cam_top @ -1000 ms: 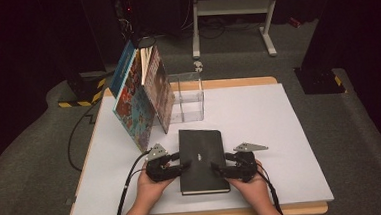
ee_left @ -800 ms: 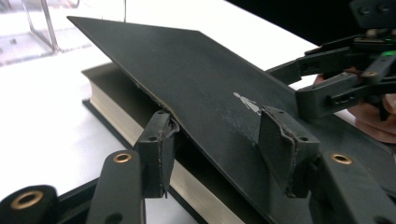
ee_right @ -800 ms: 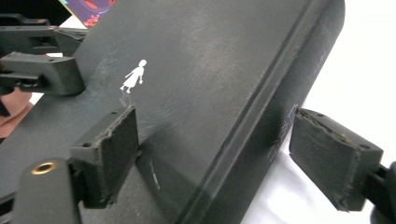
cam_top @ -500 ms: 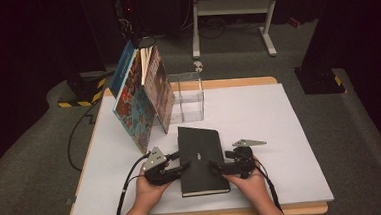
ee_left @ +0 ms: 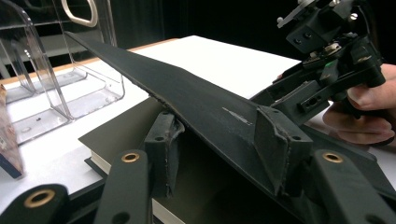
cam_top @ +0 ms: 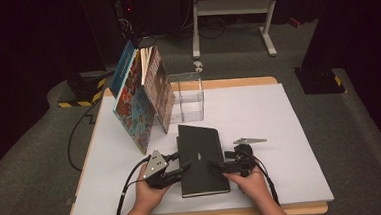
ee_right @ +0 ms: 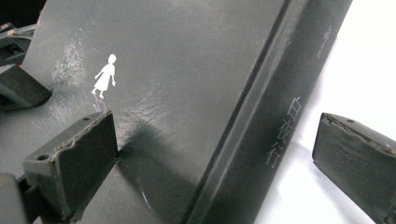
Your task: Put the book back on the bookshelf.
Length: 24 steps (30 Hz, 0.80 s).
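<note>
Clear acrylic rack (cam_top: 187,97): nothing is seen in it; picture books (cam_top: 143,98) are leaned beside it. Black book (cam_top: 200,157): laid on the counter (cam_top: 280,132); its lifted cover is pinched by the left tongs (ee_left: 217,140), a grip detailed in the left gripper view. Right tongs (ee_right: 210,163): held wide open astride the spine, where lettering is disclosed.

book (cam_top: 201,159) before clear stand (cam_top: 187,96), picture books (cam_top: 143,98) left

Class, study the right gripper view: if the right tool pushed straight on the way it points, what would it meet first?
Probably the black book. The right tool stands open astride the book's spine edge, one jaw over the cover, the other over the white table, so the spine lies directly ahead.
</note>
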Available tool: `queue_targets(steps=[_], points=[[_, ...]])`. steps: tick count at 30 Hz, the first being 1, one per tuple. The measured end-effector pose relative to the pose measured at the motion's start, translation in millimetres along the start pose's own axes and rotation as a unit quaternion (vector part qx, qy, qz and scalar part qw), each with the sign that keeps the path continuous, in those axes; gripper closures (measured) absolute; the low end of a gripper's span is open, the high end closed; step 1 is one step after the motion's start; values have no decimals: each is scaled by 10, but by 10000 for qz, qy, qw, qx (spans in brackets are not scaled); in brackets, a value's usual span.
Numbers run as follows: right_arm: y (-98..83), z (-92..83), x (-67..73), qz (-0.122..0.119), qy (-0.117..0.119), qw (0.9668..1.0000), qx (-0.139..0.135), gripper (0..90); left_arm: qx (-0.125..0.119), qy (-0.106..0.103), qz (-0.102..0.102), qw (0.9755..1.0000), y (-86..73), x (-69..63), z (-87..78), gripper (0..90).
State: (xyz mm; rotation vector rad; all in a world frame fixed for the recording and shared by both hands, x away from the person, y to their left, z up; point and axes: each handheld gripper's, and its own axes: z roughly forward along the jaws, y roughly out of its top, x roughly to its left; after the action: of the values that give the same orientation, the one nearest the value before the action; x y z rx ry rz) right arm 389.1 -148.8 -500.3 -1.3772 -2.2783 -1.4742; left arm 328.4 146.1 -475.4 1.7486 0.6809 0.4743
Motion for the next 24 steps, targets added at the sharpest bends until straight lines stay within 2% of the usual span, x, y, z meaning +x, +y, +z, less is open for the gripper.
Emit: queue_targets(steps=[3,4,6,12,13,17,20,21,22,23,24], points=[[5,9,-16,48,109,9999,8,0,-33,18,67,10000,5,-17,-8,516],[9,26,-45,141,280,9995,28,0,-41,35,125,9999,16,-32,-16,516],[15,43,-77,287,463,9985,83,0,-53,51,171,9998,25,-46,-22,516],[21,62,-107,381,670,9970,106,0,-81,68,287,9995,34,-65,-35,516],[21,73,-121,451,768,9959,136,0,-92,71,308,9995,33,-68,-37,516],[22,98,-133,484,951,9941,199,0,-111,78,362,9993,35,-76,-42,516],[33,82,-119,445,890,9947,242,7,-107,79,357,9993,34,-76,-42,516],[47,38,-93,342,753,9963,242,37,-64,116,369,9992,42,-86,-43,516],[47,38,-93,342,753,9963,242,37,-64,116,369,9992,42,-86,-43,516],[46,-27,-53,213,589,9979,168,76,-9,141,343,9993,49,-93,-39,516],[39,-65,-35,110,497,9987,98,99,111,197,289,9993,59,-97,-27,516]])
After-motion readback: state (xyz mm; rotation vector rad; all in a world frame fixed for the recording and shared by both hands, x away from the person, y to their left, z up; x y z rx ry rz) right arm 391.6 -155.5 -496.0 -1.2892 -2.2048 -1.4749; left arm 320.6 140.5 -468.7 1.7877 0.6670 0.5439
